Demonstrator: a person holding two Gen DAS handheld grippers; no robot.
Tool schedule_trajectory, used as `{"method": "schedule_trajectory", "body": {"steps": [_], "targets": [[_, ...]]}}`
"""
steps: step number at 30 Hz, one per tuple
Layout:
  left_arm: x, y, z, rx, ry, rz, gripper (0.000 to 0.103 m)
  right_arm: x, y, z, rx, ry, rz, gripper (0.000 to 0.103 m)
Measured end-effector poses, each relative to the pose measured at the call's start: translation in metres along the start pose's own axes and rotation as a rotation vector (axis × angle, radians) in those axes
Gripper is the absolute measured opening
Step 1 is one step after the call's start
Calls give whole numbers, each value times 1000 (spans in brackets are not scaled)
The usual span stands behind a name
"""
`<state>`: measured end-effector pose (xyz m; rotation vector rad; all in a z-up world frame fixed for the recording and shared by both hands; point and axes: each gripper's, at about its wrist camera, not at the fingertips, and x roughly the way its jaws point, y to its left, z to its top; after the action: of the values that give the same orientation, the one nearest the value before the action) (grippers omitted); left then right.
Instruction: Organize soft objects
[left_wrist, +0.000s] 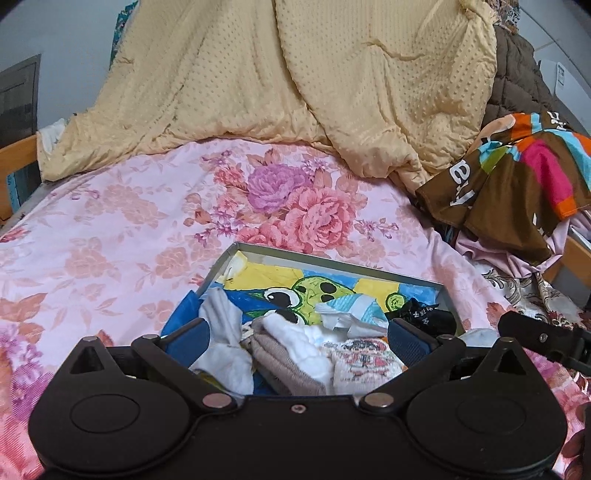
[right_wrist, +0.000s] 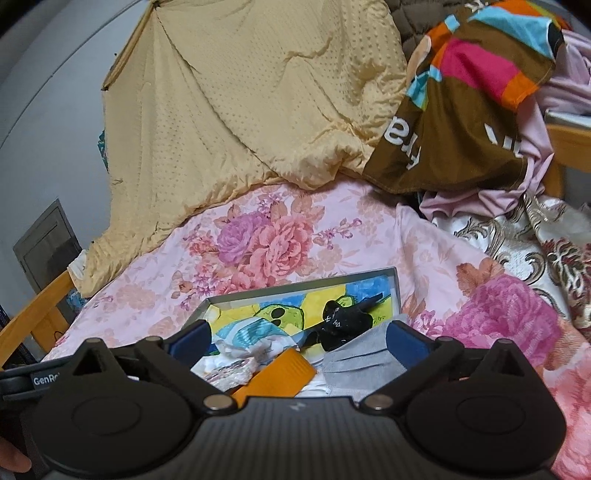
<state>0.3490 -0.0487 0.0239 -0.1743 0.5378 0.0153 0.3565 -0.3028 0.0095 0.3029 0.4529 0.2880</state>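
The left gripper (left_wrist: 299, 332) stands with its jaws wide apart over the near end of a grey tray (left_wrist: 332, 254), gripping nothing. Only its view shows a white sock (left_wrist: 225, 332), a folded beige cloth (left_wrist: 280, 362) and a printed white cloth (left_wrist: 365, 362) piled in the tray. The right gripper (right_wrist: 297, 334) is likewise spread fully, empty; only its view shows a grey pleated mask (right_wrist: 362, 362) and an orange piece (right_wrist: 280, 373). Both views catch a black cloth (right_wrist: 343, 321) with white characters too small to read, lying on the tray's cartoon liner (left_wrist: 295, 280).

The tray rests on a pink floral bedsheet (left_wrist: 147, 221). Beyond it a yellow dotted quilt (left_wrist: 295, 74) is heaped against a grey wall, with a multicoloured brown garment (right_wrist: 461, 110) to the right, its white lettering only partly legible. "GenRo" shows on the device at the right view's left edge.
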Motion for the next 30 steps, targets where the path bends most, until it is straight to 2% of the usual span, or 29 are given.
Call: {"method": "schedule_trajectory", "body": {"steps": [14,30], "targets": [[-55,18,-19,3,-9,11,102,-51,22,-20,-16,-29,-8,103],[-126,28,-51,10,-84,-23,102,-112,44,-48,-3,-43,-28,103]]}}
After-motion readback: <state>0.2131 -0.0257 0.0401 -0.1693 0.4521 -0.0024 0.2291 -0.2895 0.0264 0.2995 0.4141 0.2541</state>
